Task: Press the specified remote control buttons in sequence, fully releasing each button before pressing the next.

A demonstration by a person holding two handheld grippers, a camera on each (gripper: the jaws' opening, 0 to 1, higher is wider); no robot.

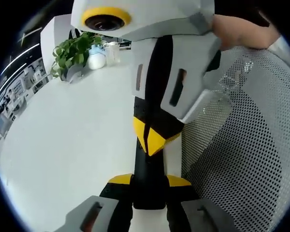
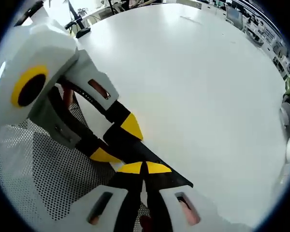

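In the left gripper view, an office room with desks and shelving lay far left of the slim black remote control [image 1: 147, 193], blurred by the lens. A broad, glossy white table [image 1: 63, 145] spread left of the remote. At its far edge stood a leafy green potted plant [image 1: 73, 52] with a small white bottle-like thing [image 1: 96, 59] just beside it; I could not tell what that was.

The remote ran lengthwise up the middle. The left gripper [image 1: 149, 181] had its yellow-tipped jaws closed narrow on the remote's sides. The right gripper [image 1: 150, 137] came down from above with its tips pinched together on the remote's upper end. No buttons were readable, and much of the remote was covered. To the right of the remote was white perforated mesh [image 1: 241, 145], perhaps a chair back, with a hand [image 1: 241, 30] cut off above it.

In the right gripper view, the mesh [image 2: 38, 174] lay left of the remote [image 2: 176, 180]. The left gripper [image 2: 117, 141] clasped the remote, and the right gripper [image 2: 145, 168] held its tips together over it. The table [image 2: 198, 87] stretched to the right.
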